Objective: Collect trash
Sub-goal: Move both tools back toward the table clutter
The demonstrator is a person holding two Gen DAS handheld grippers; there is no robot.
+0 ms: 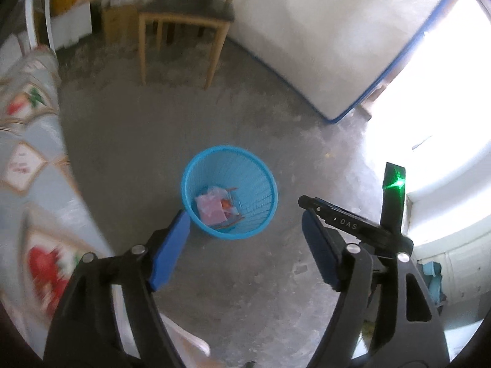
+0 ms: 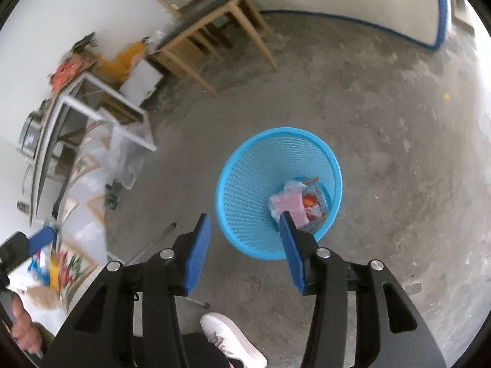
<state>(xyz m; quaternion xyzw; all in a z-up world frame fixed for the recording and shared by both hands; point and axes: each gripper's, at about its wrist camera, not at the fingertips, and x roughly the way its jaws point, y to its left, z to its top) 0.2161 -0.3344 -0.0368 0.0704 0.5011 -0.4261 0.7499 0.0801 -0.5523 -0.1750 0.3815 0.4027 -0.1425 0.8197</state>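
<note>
Where concrete floor spreads, blue basket holds trash.

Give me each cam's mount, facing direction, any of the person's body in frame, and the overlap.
Left wrist: on the left gripper, angled down at the concrete floor; open blue fingers frame the blue basket; the other gripper shows at right, no body visible.
Right wrist: on the right gripper, angled down over the basket; a white shoe and a hand show.
Shared: basket with trash, wooden chair, floor.
</note>
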